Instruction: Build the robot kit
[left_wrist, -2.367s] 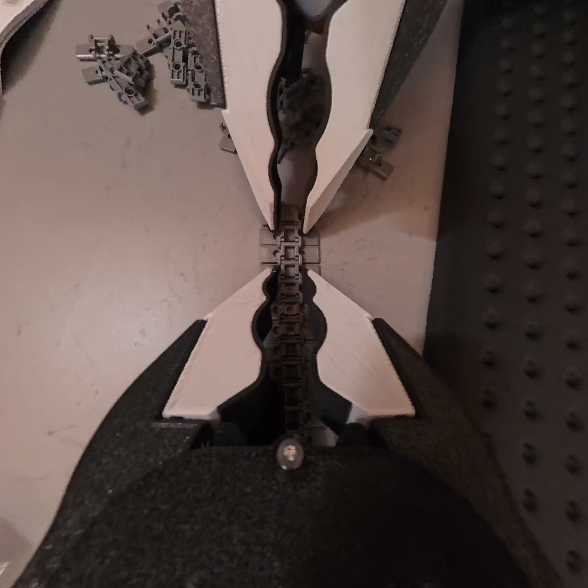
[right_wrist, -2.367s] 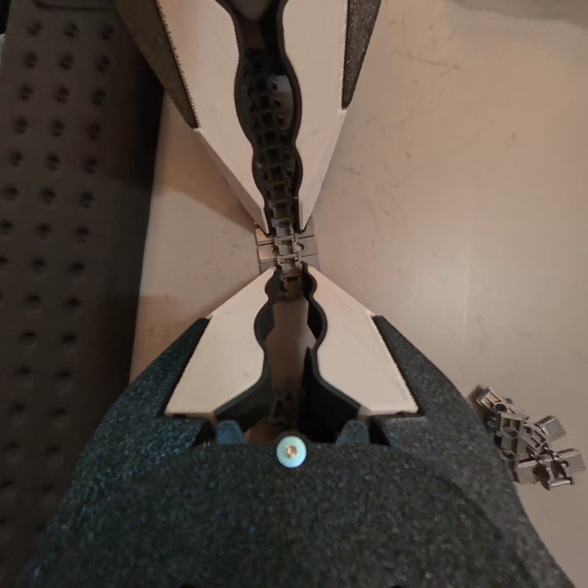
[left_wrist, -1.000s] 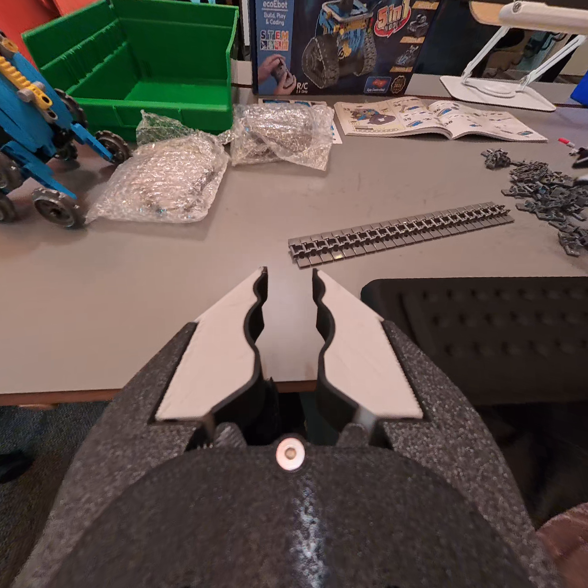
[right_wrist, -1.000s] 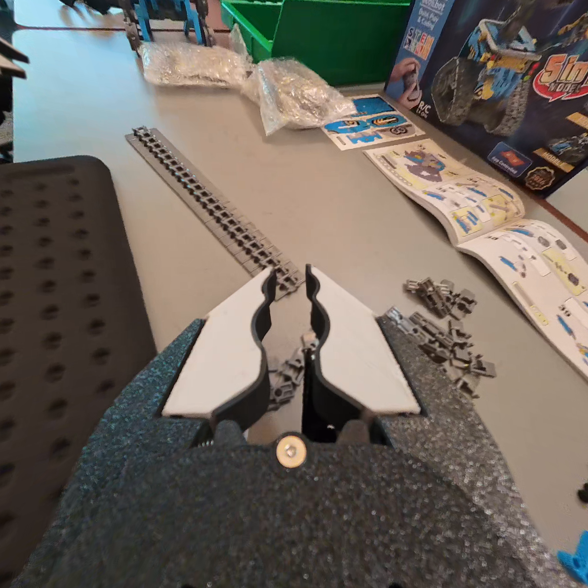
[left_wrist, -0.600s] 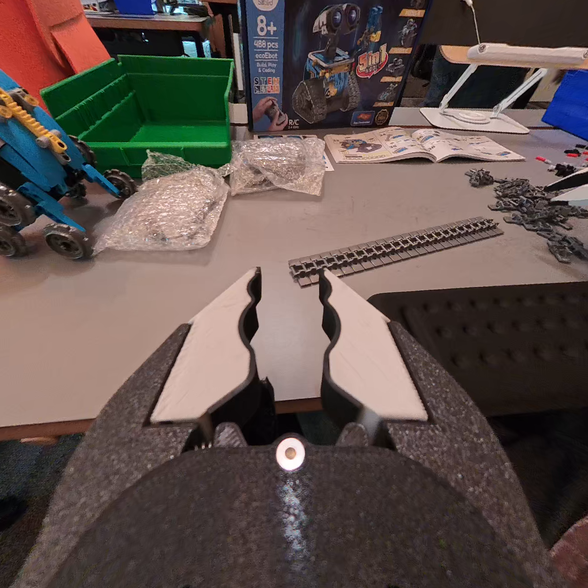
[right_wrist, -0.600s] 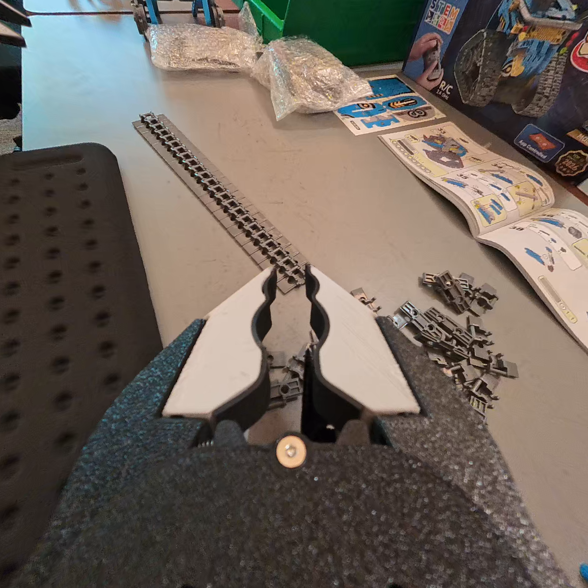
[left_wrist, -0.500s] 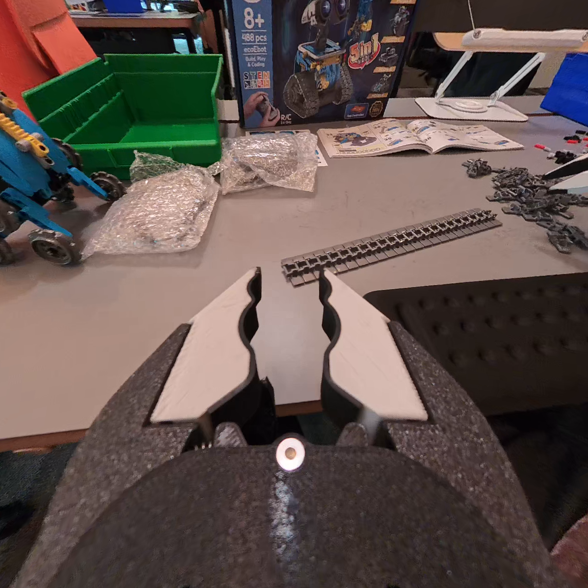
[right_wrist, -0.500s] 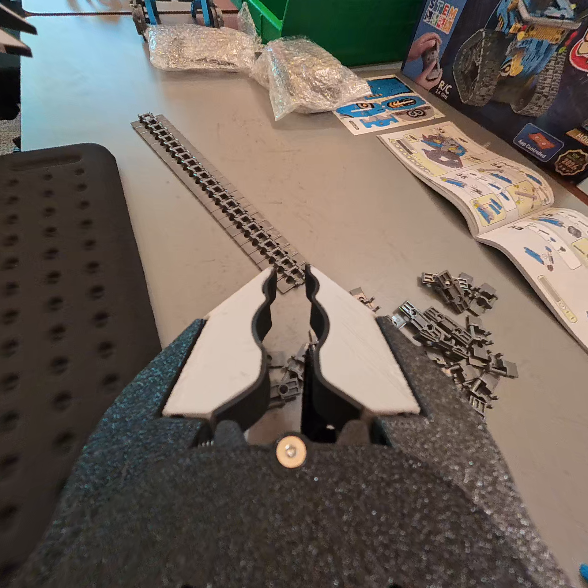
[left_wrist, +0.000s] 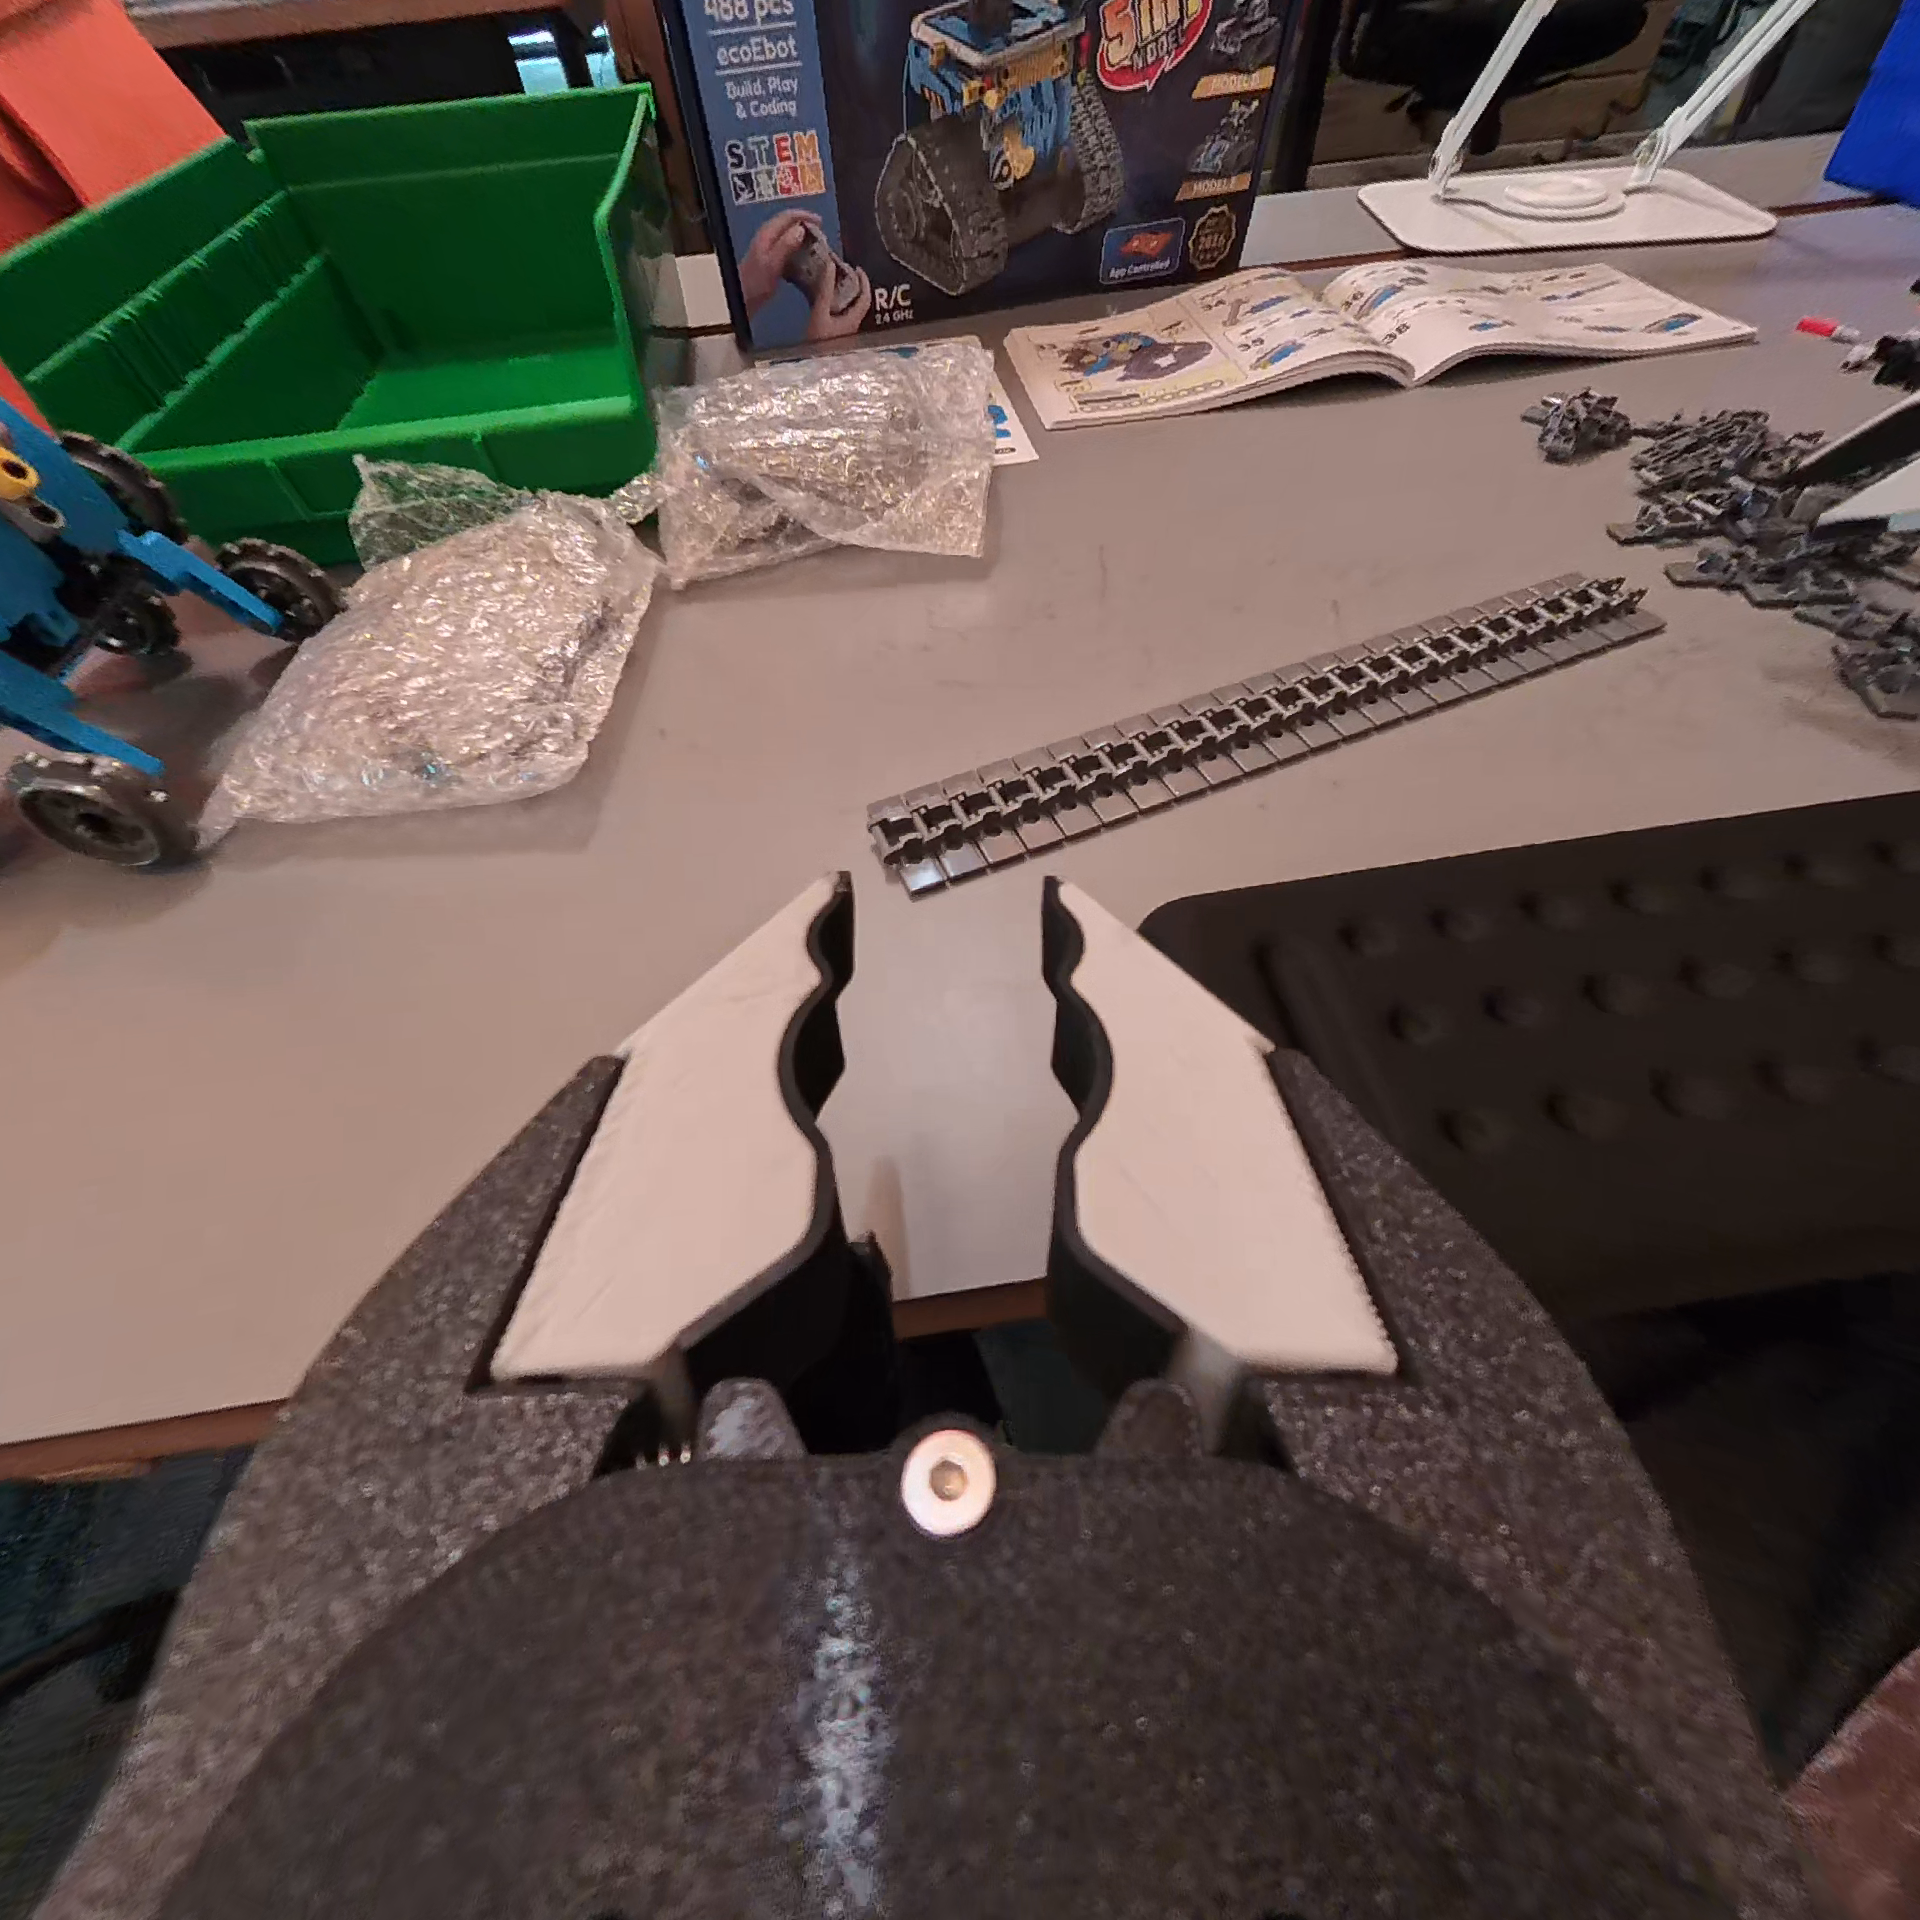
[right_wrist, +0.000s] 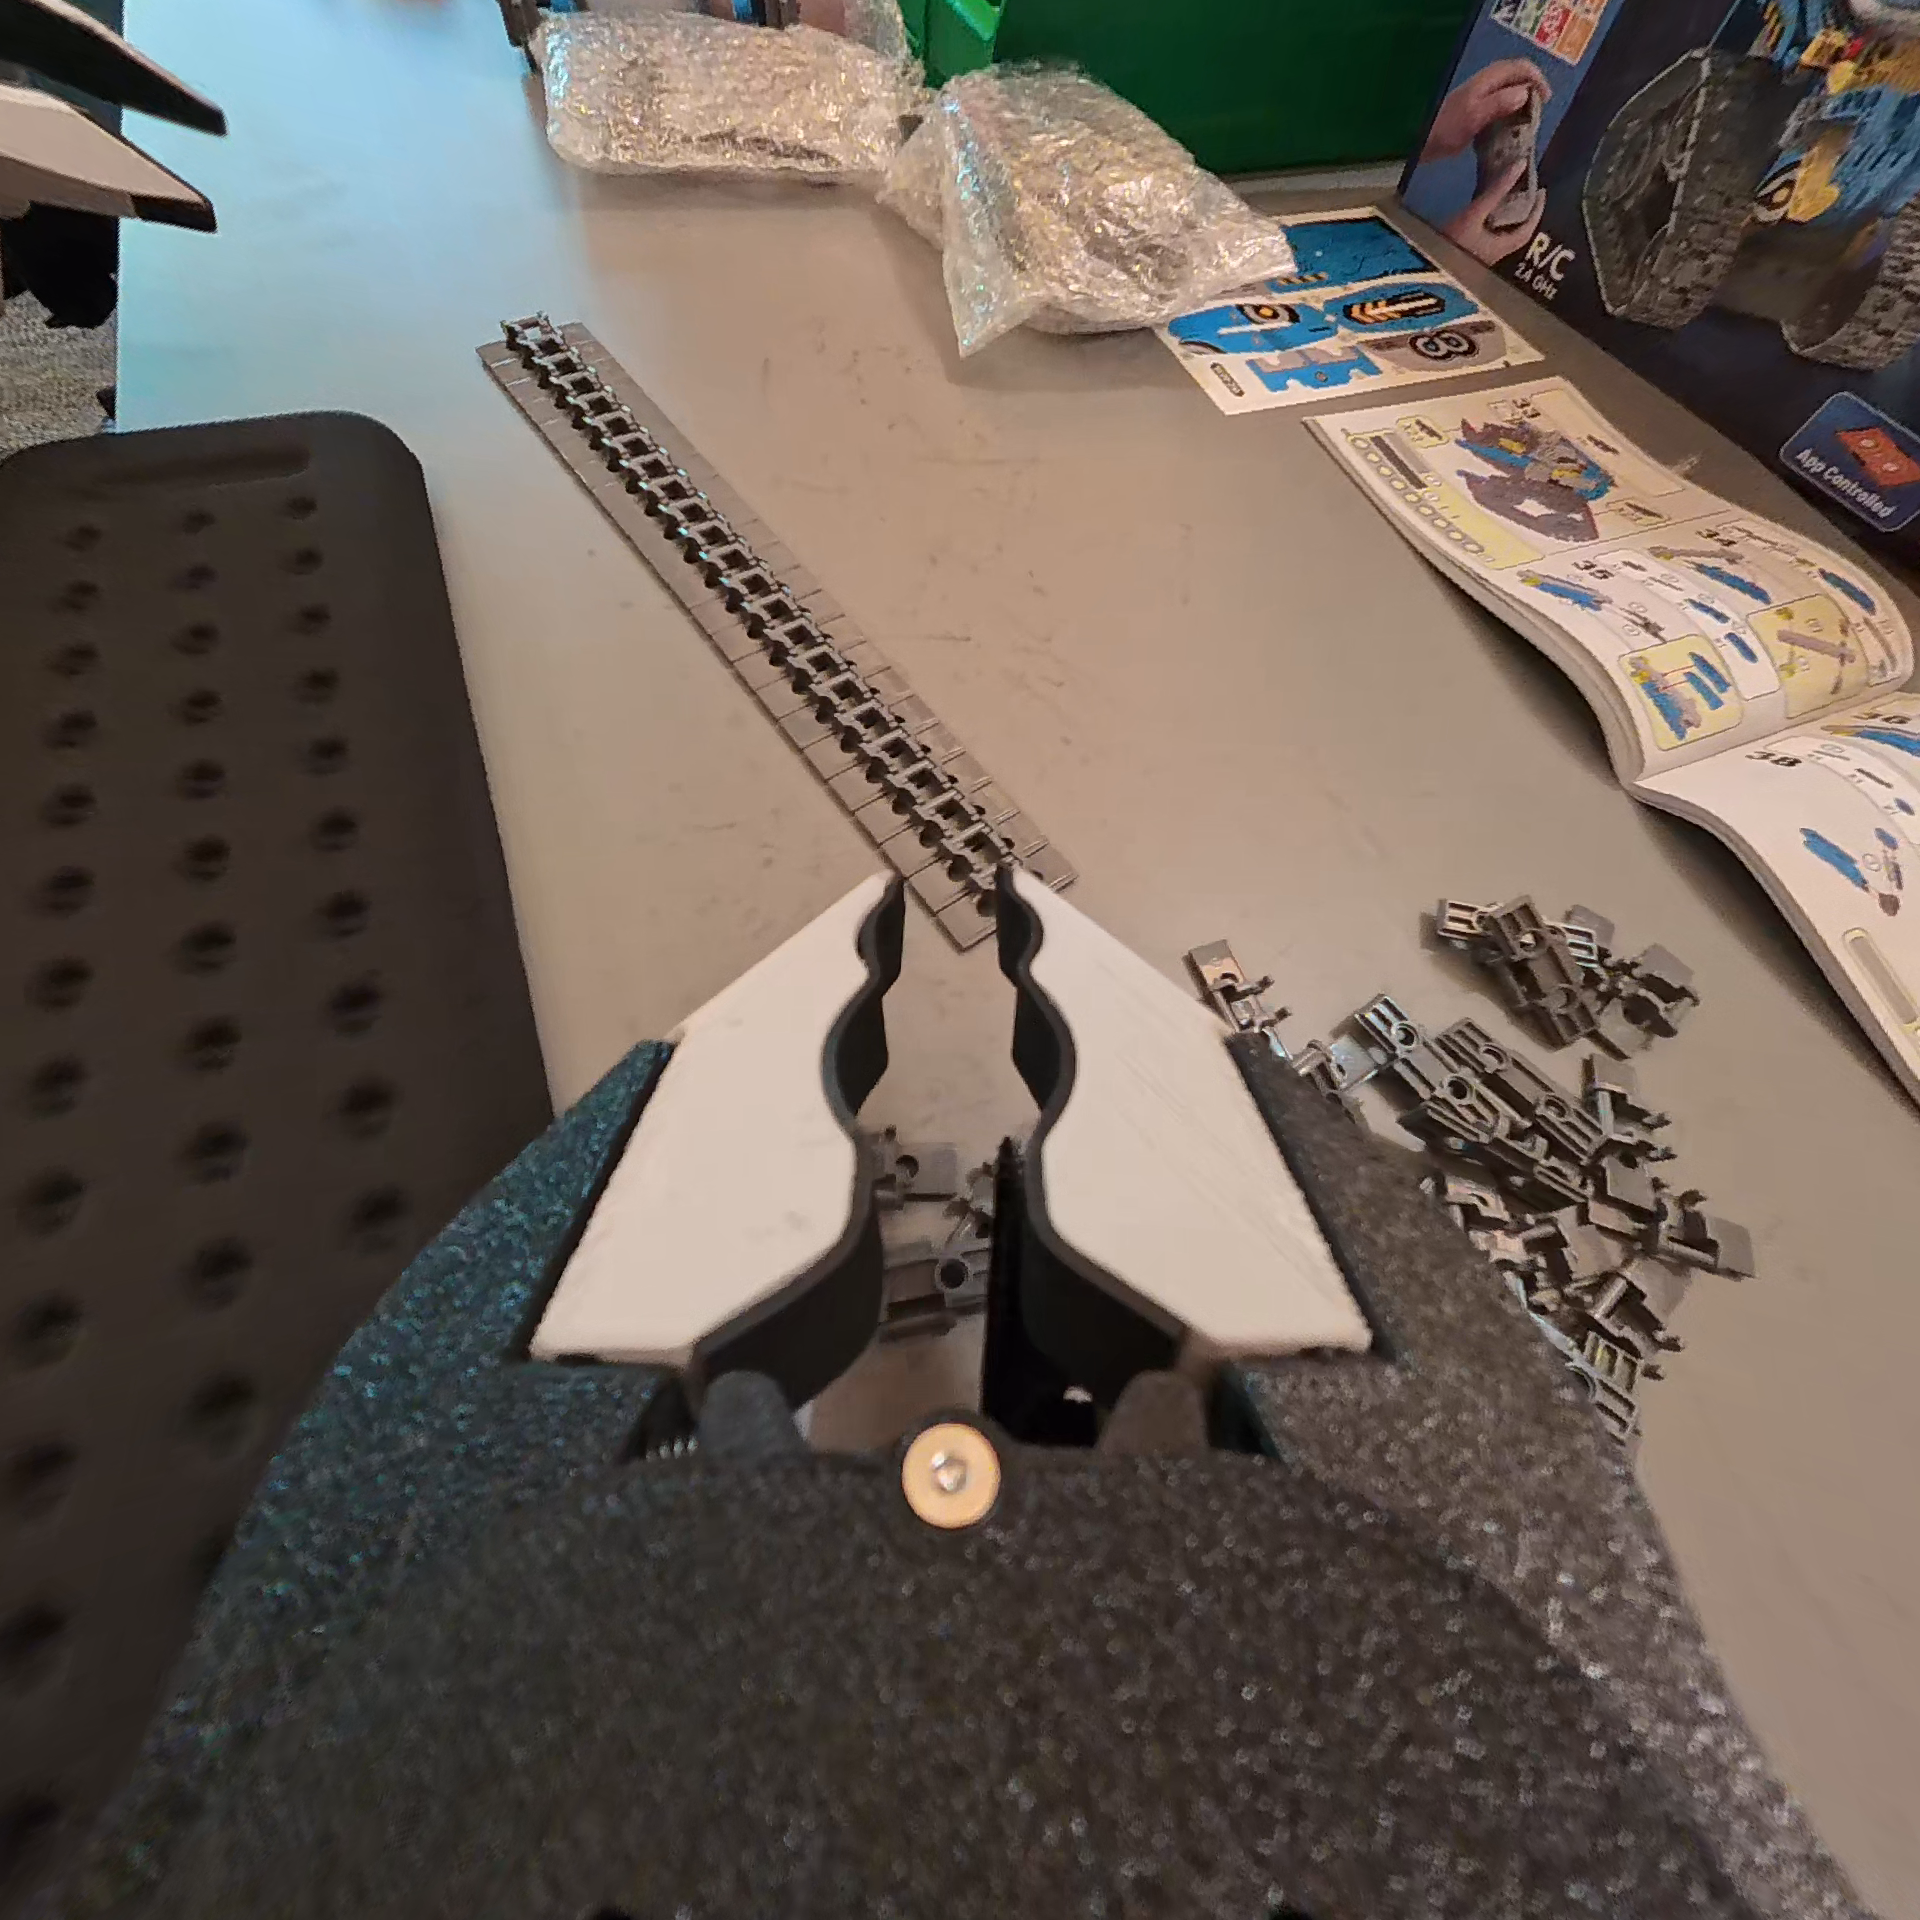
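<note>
A long grey track of linked pieces (left_wrist: 1257, 722) lies flat on the grey table (left_wrist: 416, 987); it also shows in the right wrist view (right_wrist: 769, 644). My left gripper (left_wrist: 945, 896) is open and empty, held just short of the track's near end. My right gripper (right_wrist: 948, 896) is open and empty, just above the track's other end. A pile of loose grey track links (right_wrist: 1507, 1153) lies to its right, with a few links under its fingers; the pile also shows in the left wrist view (left_wrist: 1766, 530). The right gripper's fingertips (left_wrist: 1870, 473) show at that view's right edge.
A black dimpled mat (left_wrist: 1558, 1039) lies along the table's front edge. Two bubble-wrap bags (left_wrist: 447, 665) (left_wrist: 831, 457), a green bin (left_wrist: 343, 301), a blue wheeled model (left_wrist: 73, 582), a kit box (left_wrist: 977, 156), an open instruction booklet (right_wrist: 1683, 613) and a sticker sheet (right_wrist: 1340, 312) stand farther back. The gap from one gripper's tips to the other's is roughly 30 centimetres.
Both grippers let go of the joined track and drew back from it; it now lies flat on the table. In the last second the left gripper opened wider and both held almost still.
</note>
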